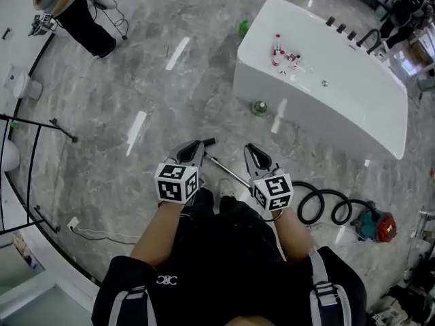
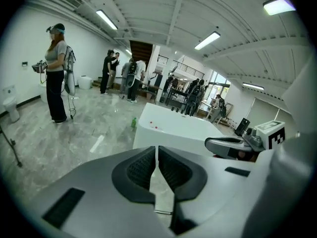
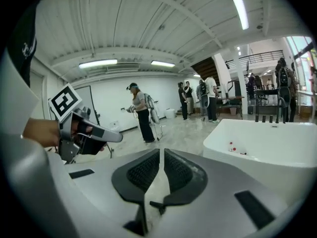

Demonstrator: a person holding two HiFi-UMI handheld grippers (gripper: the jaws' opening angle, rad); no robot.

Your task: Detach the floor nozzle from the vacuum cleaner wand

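Setting: hall with a grey marbled stone floor and a white ribbed ceiling; the landmark is a white oval freestanding bathtub.
Wand: slim silver metal vacuum cleaner wand, lying on the floor on the wearer's side of the bathtub, between the two grippers.
Nozzle end: small black fitting at the wand end nearer the bathtub; too small to make out its form.
Hose: black corrugated hose, coiled below the bathtub's right part, joining a teal-and-red canister.
Left gripper: jaws pressed together, nothing between them; held above the floor, short of the bathtub.
Right gripper: jaws likewise together and empty, pointing toward the bathtub.
Bottle: green plastic bottle, on the floor against the bathtub's near wall.
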